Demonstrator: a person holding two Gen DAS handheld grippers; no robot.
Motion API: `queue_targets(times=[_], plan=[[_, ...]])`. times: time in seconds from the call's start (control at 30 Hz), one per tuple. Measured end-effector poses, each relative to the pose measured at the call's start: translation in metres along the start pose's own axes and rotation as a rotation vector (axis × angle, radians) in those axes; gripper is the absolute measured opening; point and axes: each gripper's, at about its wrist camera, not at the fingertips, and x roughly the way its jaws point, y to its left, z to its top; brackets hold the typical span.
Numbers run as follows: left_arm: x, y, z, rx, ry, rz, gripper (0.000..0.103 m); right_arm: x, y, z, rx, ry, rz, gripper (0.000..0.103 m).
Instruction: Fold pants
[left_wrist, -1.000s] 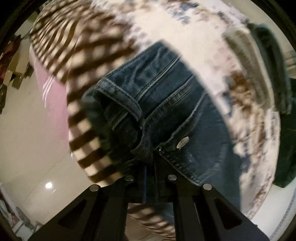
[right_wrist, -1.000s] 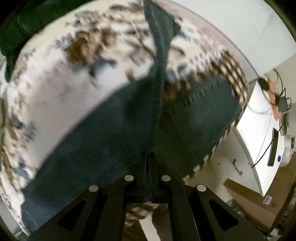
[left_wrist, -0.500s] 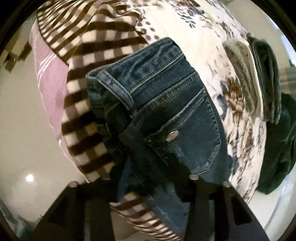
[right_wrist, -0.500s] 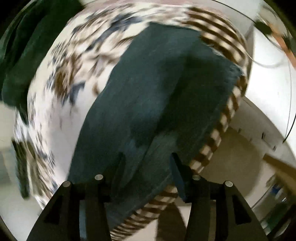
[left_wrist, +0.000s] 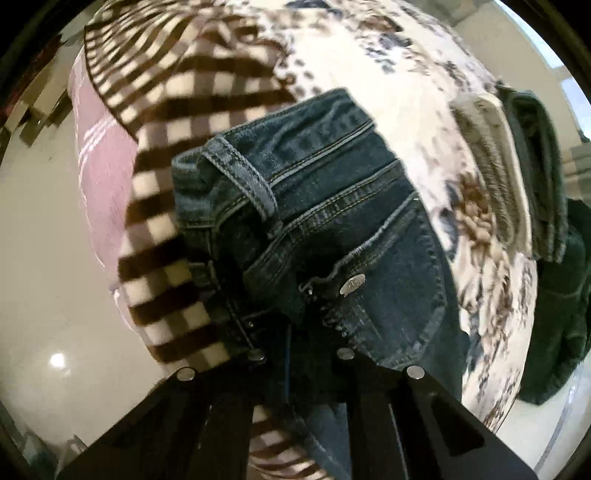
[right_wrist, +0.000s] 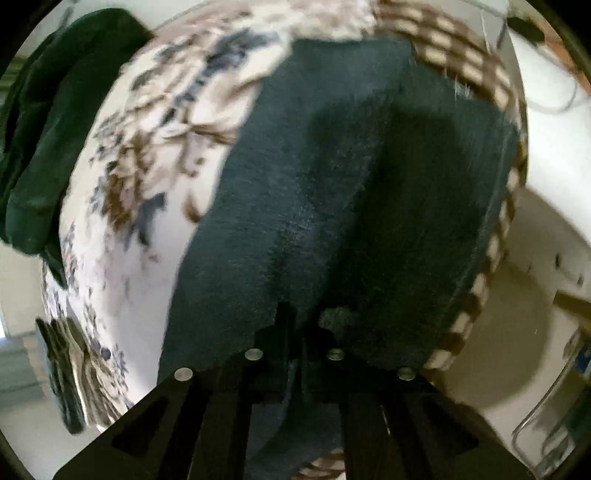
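Denim jeans (left_wrist: 332, 229) lie on a bed (left_wrist: 417, 92) covered by a flowered sheet with a brown-and-cream checked border, the waistband end toward the bed's checked edge. In the left wrist view the waistband, a belt loop and a back pocket with a metal rivet (left_wrist: 352, 284) face up, and the cloth bunches in folds just ahead of the left hand-held gripper (left_wrist: 301, 354). Its jaws stand close together with dark denim between them, so it appears to be pinching the jeans near the waistband. The right hand-held gripper (right_wrist: 295, 350) is likewise nearly closed over plain dark denim, though blur makes it hard to be sure that cloth is actually caught.

Judging by this, the step in hand is gathering or carrying one part of the jeans over another, with the fold only begun. The next move calls for both ends to travel together, so the layers land edge on edge, then a release and a smoothing of the bunched waistband. Folded clothes (left_wrist: 517, 173) sit near the bed's far edge, well apart.
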Motion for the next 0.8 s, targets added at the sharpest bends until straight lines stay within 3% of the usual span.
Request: queue_targets(times=[0.23, 0.4, 0.47, 0.5, 0.53, 0.6, 0.67, 0.73, 0.8], plan=[[-0.025, 0.014, 0.014, 0.002, 0.025, -0.027, 0.005, -0.046, 0.000, -0.018, -0.037, -0.014, 0.015, 0.005], [0.004, 0.025, 0.011, 0.011, 0.085, 0.006, 0.006, -0.021, -0.030, -0.023, -0.038, 0.074, -0.064, 0.005], [0.013, 0.030, 0.010, -0.001, 0.106, 0.021, 0.009, 0.000, -0.043, -0.020, -0.046, 0.143, -0.098, 0.013], [0.014, 0.029, 0.009, 0.000, 0.122, 0.023, 0.009, 0.005, -0.051, -0.018, -0.034, 0.165, -0.108, 0.031], [0.013, 0.027, 0.006, -0.001, 0.145, 0.019, 0.011, 0.006, -0.060, -0.017, 0.006, 0.184, -0.111, 0.042], [0.006, 0.018, -0.002, 0.015, 0.175, -0.017, 0.024, -0.002, -0.078, -0.017, 0.092, 0.189, -0.023, 0.043], [-0.003, 0.003, -0.013, 0.071, 0.177, -0.018, 0.036, -0.020, -0.090, -0.017, 0.128, 0.125, 0.021, 0.043], [-0.012, -0.019, -0.028, 0.169, 0.149, -0.005, 0.041, -0.040, -0.096, -0.013, 0.134, 0.041, 0.046, 0.043], [-0.014, -0.041, -0.040, 0.278, 0.118, 0.017, 0.064, -0.049, -0.099, -0.005, 0.142, -0.010, 0.057, 0.043]])
